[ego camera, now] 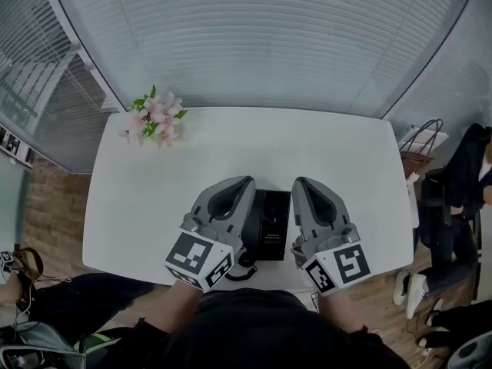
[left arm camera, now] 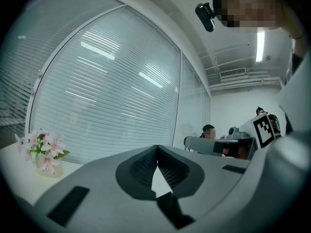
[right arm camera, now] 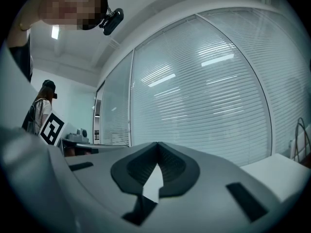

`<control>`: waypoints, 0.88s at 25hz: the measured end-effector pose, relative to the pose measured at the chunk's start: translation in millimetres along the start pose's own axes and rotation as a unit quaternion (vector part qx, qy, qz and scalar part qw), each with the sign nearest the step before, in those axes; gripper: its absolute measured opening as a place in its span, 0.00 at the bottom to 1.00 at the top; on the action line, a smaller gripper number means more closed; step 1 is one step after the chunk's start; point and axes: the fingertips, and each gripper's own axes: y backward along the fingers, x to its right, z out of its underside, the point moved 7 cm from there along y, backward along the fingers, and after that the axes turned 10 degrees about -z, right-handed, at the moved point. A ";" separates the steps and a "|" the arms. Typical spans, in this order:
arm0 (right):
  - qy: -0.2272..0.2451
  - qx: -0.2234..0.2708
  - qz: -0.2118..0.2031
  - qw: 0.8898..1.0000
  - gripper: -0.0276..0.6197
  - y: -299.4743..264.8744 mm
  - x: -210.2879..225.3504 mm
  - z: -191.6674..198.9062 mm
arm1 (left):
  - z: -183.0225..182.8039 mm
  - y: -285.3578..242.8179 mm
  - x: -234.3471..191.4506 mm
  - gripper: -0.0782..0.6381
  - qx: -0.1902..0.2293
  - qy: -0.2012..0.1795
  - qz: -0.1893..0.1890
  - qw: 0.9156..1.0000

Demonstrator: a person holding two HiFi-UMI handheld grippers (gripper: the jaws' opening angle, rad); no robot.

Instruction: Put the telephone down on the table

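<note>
Across the whole upper half of the head view runs a pale glass wall with horizontal slat blinds (ego camera: pixel 269 37), slats drawn flat. Below it, mid-frame, stands the white rectangular table with rounded corners (ego camera: pixel 231 152), top mostly bare. Brown wood-plank floor (ego camera: pixel 54 221) shows at the left edge. A person in dark clothes (ego camera: pixel 461 198) is at the right edge, just beside the table's right end.

You hold both grey two-jaw tools low in the frame, over the table's near edge, side by side, noses aimed toward the top of the frame. Your left gripper (ego camera: pixel 247 180) is lower centre-left, your right gripper (ego camera: pixel 298 181) lower centre-right. Each has a white cube with black square markers at its near end. Left gripper view: fingers pressed together at the tips, nothing pinched, only a pale sliver showing through the hollow behind the tips. Right gripper view: same, tips meeting, nothing between them.

The black rectangular desk telephone (ego camera: pixel 270 223) lies flat on the table at lower centre, between your two grippers, close to the near edge. Your left gripper's body overlaps its left side in the head view; cannot tell whether they touch. A black coiled cord (ego camera: pixel 243 269) curls at its lower-left corner.

A small bunch of pink flowers with green leaves (ego camera: pixel 155 119) stands at the table's upper-left corner, well apart from the telephone.
</note>
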 end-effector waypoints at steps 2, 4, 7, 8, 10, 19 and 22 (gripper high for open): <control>-0.003 0.003 0.001 1.000 0.05 0.7 0.6 -0.3 | 0.0 0.1 -0.2 0.13 0.001 0.000 0.000 1.000; -0.004 0.004 0.002 1.000 0.05 1.6 1.1 -0.7 | -0.7 0.3 1.0 0.13 0.002 0.000 0.000 1.000; -0.005 0.003 0.002 1.000 0.05 1.2 1.4 -1.0 | -2.0 0.3 2.0 0.13 0.004 0.000 0.000 1.000; -0.005 0.002 0.002 1.000 0.05 0.5 1.4 -1.0 | -2.5 0.0 1.7 0.13 0.004 0.000 -0.001 1.000; -0.004 0.002 0.001 1.000 0.05 -0.9 1.7 -0.8 | -3.5 -0.9 0.9 0.13 0.005 0.001 -0.001 1.000; 0.000 0.001 0.007 1.000 0.05 2.3 3.8 -0.3 | -2.4 -2.0 2.7 0.13 0.009 -0.003 0.001 1.000; 0.000 0.002 0.007 1.000 0.05 2.9 4.0 -1.0 | -2.8 -2.6 3.7 0.13 0.008 -0.004 0.003 1.000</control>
